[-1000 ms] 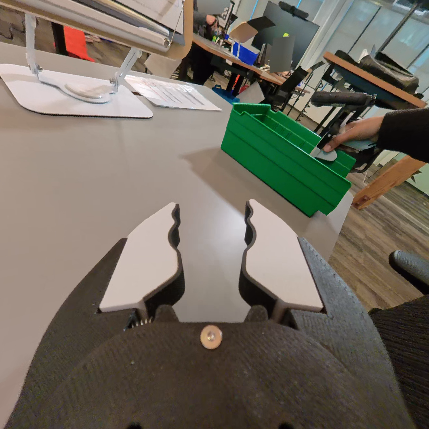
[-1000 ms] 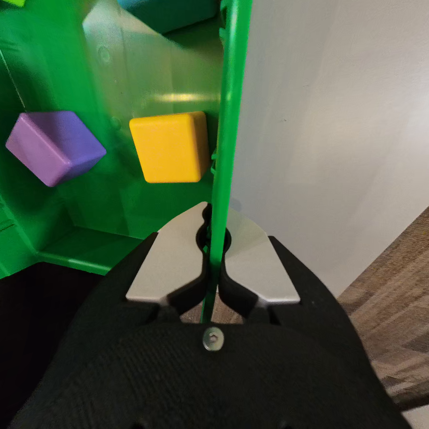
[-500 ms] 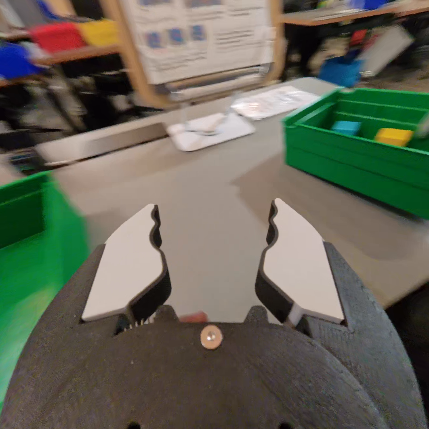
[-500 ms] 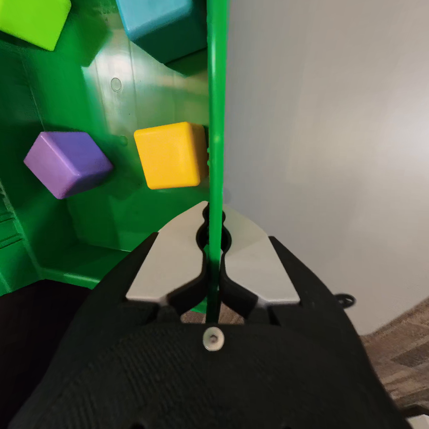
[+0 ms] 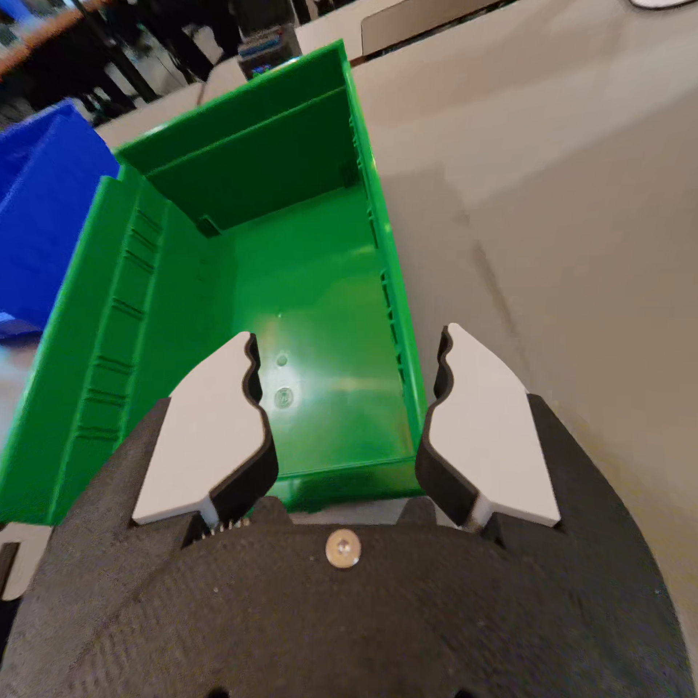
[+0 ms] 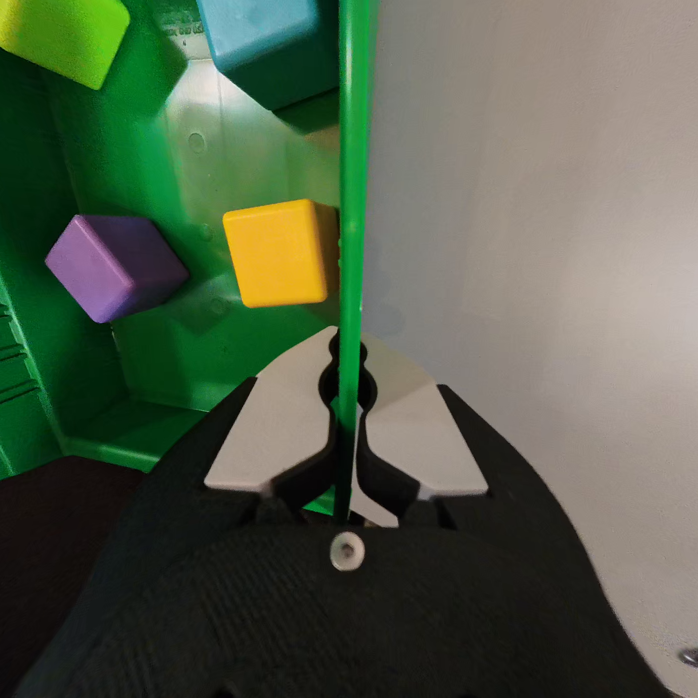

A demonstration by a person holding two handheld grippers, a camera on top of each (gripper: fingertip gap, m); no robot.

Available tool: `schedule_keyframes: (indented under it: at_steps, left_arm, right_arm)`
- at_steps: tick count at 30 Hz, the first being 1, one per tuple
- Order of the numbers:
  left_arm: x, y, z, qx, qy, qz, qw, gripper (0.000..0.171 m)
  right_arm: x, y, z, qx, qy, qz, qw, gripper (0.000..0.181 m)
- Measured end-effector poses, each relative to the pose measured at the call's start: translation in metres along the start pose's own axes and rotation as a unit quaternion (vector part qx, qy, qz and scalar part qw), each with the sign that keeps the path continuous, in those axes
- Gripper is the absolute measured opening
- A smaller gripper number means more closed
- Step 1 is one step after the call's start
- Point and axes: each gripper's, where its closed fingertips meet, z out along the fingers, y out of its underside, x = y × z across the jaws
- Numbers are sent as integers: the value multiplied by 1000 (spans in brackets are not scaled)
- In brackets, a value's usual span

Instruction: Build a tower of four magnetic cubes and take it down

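Right gripper (image 6: 349,374) fingers pinch the green bin wall (image 6: 351,181) as before; inside lie the yellow cube (image 6: 277,255) and purple cube (image 6: 109,266) — lime cube (image 6: 62,36) and teal cube (image 6: 270,45) cut off. Left gripper (image 5: 349,381), fingers spread, has swung from tabletop (image 5: 566,211) to an empty bin (image 5: 302,272) — blurred.

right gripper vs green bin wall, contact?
Touching. The right wrist view shows the right gripper shut on the green bin wall, both pads pressed against the thin wall, no gap.
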Motion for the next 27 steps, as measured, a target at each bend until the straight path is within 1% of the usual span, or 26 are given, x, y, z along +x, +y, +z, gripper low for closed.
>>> schedule_keyframes:
  at_steps: [1, 2, 5, 6, 7, 8, 11, 13, 16, 17, 19, 23, 25, 27]
  left_arm:
    - [3, 0, 2, -5, 5, 4, 1000, 88]
    - [5, -1, 3, -3, 7, 17, 1000, 78]
    - [20, 3, 1, -9, 37, 72, 997, 27]
    - [22, 6, 2, -11, 39, 82, 996, 14]
    - [19, 6, 2, -1, 27, 87, 996, 10]
    - [15, 8, 3, -3, 23, 83, 996, 8]
    - [0, 13, -1, 0, 51, 64, 997, 8]
    - [-13, 9, -7, 10, 43, 60, 997, 8]
    - [-30, 1, -18, 20, 28, 34, 999, 8]
    - [-36, 0, -22, 18, 23, 36, 999, 8]
    - [-48, -3, -33, 17, 18, 33, 999, 8]
    - [-72, -15, -63, 43, 1, 2, 999, 9]
    - [-82, -22, -81, 58, -19, 3, 998, 8]
    - [-93, -30, -100, 71, -47, 6, 996, 8]
  right_arm:
    - [-10, -3, 3, -1, -7, 1, 1000, 5]
    - [-18, -5, 5, -3, -13, 4, 1000, 5]
    - [-40, -13, 14, -10, -23, 12, 1000, 6]
    - [-46, -16, 17, -12, -25, 14, 1000, 6]
    - [-52, -19, 19, -12, -24, 14, 1000, 6]
    - [-56, -23, 22, -11, -23, 14, 1000, 6]
    - [-71, -35, 28, -7, -21, 21, 1000, 6]
    - [-82, -45, 35, 0, -13, 26, 1000, 6]
    - [-105, -61, 54, 8, -2, 15, 1000, 10]
    - [-115, -67, 60, 11, -4, 11, 1000, 11]
    - [-143, -78, 68, 14, -30, 12, 999, 17]
    - [-198, -95, 82, 18, -68, -8, 997, 28]
    - [-225, -101, 90, 18, -81, -24, 996, 33]
    - [-245, -112, 96, 29, -87, -32, 995, 34]
